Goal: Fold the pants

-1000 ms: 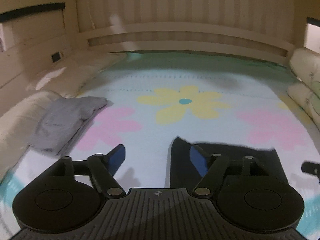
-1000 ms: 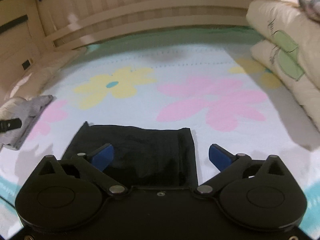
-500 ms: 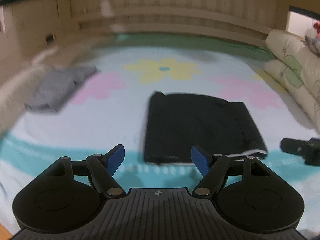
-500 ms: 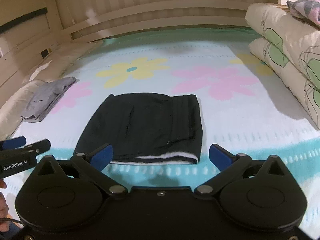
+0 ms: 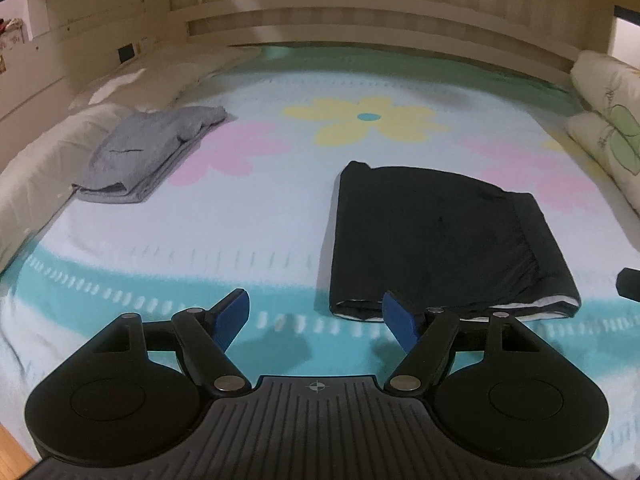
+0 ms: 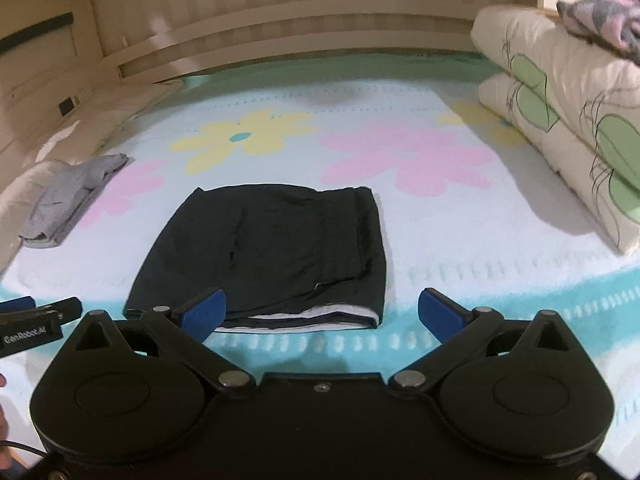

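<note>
My left tool point(image 5: 316, 320) is spread, nothing between the pads; right tool point(image 6: 322, 312) is spread wide too, empty. Both hover over the bed's near edge. Black pants point(image 6: 272, 256) lie folded flat on the bedspread point(image 5: 248, 216), near the front edge, middle. I'd judge them light, soft, floppy; layers will slide, so pinch all layers at the near corners or the waistband side. Open room behind and to the right; grey garment point(image 5: 144, 152) sits at left edge, pillows point(image 6: 560, 120) at right.

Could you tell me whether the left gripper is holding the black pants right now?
No, the left gripper has its jaws open and empty, short of the folded black pants lying on the bed.
</note>
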`<state>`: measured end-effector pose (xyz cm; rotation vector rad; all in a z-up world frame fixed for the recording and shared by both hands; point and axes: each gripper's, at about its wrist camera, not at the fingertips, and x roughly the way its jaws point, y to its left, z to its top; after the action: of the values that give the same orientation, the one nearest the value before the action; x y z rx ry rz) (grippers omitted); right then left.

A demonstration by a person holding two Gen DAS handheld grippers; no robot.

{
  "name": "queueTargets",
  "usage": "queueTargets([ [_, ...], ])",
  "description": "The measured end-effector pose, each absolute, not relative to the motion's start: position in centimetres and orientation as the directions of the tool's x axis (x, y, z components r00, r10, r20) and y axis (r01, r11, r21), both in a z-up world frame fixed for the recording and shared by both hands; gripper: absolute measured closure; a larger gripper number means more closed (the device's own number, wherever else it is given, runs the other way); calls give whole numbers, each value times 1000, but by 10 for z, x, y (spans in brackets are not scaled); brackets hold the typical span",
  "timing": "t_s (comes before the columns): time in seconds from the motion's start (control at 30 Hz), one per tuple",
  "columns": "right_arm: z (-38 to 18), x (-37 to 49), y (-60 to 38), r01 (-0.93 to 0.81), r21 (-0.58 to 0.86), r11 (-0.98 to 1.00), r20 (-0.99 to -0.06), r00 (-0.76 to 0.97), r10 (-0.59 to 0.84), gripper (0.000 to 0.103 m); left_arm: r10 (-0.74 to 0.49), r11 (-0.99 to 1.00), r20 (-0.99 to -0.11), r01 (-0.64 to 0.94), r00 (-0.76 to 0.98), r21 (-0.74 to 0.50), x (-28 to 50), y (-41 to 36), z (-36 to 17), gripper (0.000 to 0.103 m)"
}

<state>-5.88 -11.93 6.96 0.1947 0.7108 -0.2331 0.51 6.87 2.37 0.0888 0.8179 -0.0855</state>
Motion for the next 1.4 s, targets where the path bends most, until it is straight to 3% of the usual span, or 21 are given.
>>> queueTargets([
  [1.4, 64, -54, -125, 281, 95, 955, -688, 712, -141, 0, -26, 986, -755, 141, 656, 88, 3, 55, 15, 31],
])
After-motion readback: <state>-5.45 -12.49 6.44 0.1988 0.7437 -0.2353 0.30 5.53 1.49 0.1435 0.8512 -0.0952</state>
